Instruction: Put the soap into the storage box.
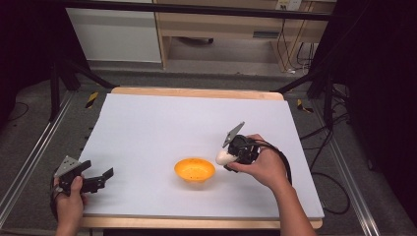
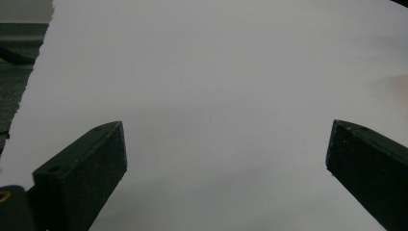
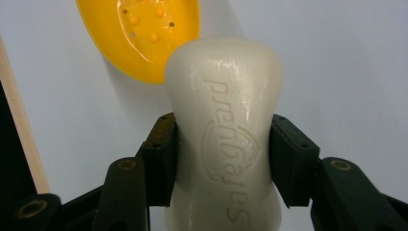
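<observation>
High view: right tongs (image 1: 227, 158) clamp soap bar (image 1: 223, 157) beside bowl (image 1: 194, 169); left tongs (image 1: 101, 180) spread.

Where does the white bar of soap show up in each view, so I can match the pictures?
High view: the soap bar is right of centre, clamped in the right gripper, just right of the yellow dish.
Right gripper view: the bar fills the centre, pinched at its waist between the two black jaws.
Left gripper view: not in this picture.
Shared landmark: the yellow dish, at upper left in the right gripper view.
</observation>
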